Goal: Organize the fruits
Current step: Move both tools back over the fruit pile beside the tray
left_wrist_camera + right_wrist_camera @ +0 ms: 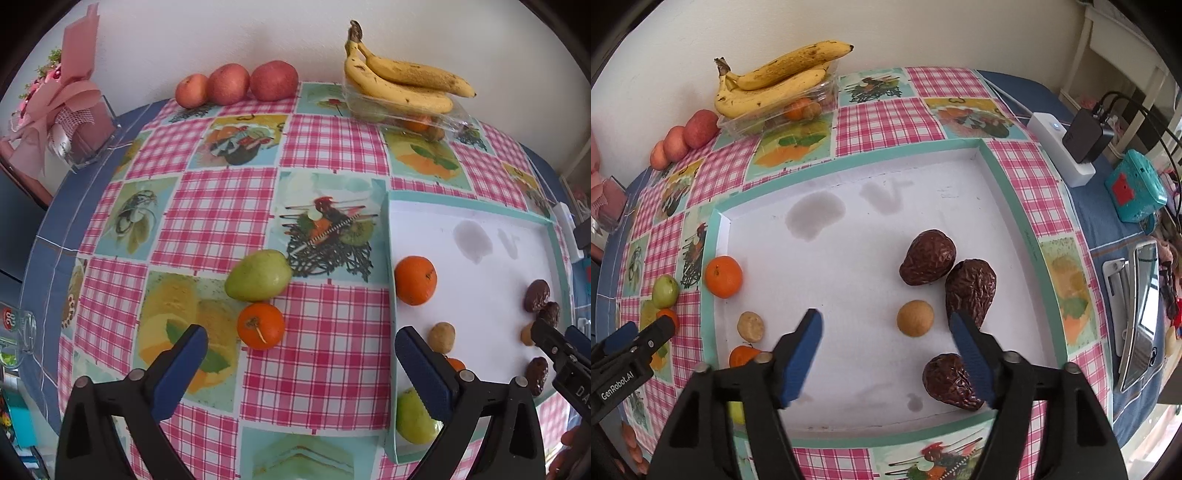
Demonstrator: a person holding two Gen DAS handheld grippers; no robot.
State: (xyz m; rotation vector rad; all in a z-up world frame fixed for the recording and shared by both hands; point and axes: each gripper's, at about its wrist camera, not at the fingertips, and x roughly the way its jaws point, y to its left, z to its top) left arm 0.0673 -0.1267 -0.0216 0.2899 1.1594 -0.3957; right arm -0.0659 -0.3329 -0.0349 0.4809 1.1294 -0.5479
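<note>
A white tray with a teal rim (849, 229) (480, 288) lies on the checked tablecloth. In it are an orange (723, 276) (415, 280), a small tan fruit (751, 326), another tan round fruit (915, 318) and three dark wrinkled avocados (928, 257). On the cloth left of the tray lie a green pear (258, 280) and an orange (260, 326). My left gripper (299, 354) is open and empty just above that orange. My right gripper (886, 336) is open and empty over the tray, near the tan fruit.
Bananas (402, 79) lie on a clear plastic box at the back wall, with three red apples (236, 85) to their left. A pink gift box (70, 122) stands at the far left. A power strip with adapter (1067, 147), a teal box (1136, 190) and a tablet (1137, 314) are right of the tray.
</note>
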